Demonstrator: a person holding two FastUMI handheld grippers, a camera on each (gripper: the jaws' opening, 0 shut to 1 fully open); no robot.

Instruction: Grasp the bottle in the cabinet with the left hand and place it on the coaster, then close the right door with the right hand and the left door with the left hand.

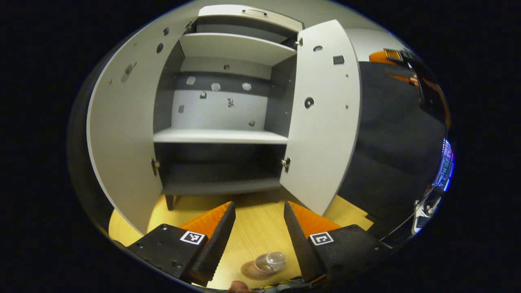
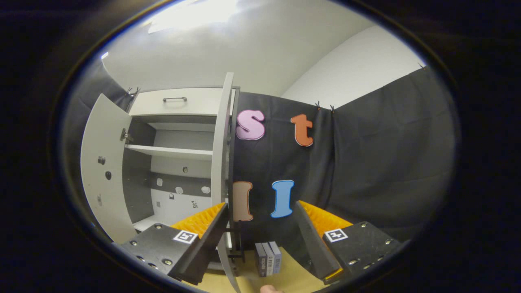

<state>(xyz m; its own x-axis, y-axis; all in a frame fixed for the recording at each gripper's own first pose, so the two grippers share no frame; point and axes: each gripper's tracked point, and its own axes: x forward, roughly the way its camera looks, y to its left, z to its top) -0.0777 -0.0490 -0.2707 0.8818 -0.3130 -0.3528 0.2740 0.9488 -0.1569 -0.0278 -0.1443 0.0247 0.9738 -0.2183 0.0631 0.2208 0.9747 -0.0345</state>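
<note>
The grey cabinet [image 1: 222, 136] stands with both doors open and its shelves bare. A clear plastic bottle [image 1: 269, 261] rests on a round brown coaster [image 1: 249, 272] on the wooden table, low between my left gripper's fingers and free of them. My left gripper [image 1: 259, 205] is open and faces the cabinet's lower shelf. In the right gripper view the right door [image 2: 222, 162] shows edge-on, just beside the inner finger of my right gripper [image 2: 262, 205], which is open and holds nothing. The left door [image 2: 101, 171] swings wide.
The right door [image 1: 325, 118] juts toward me over the table [image 1: 256, 228]. A few small books [image 2: 268, 253] stand on the table by the cloth wall. A drawer with a handle [image 2: 175, 99] tops the cabinet. Cables and a lit screen [image 1: 443, 167] sit far right.
</note>
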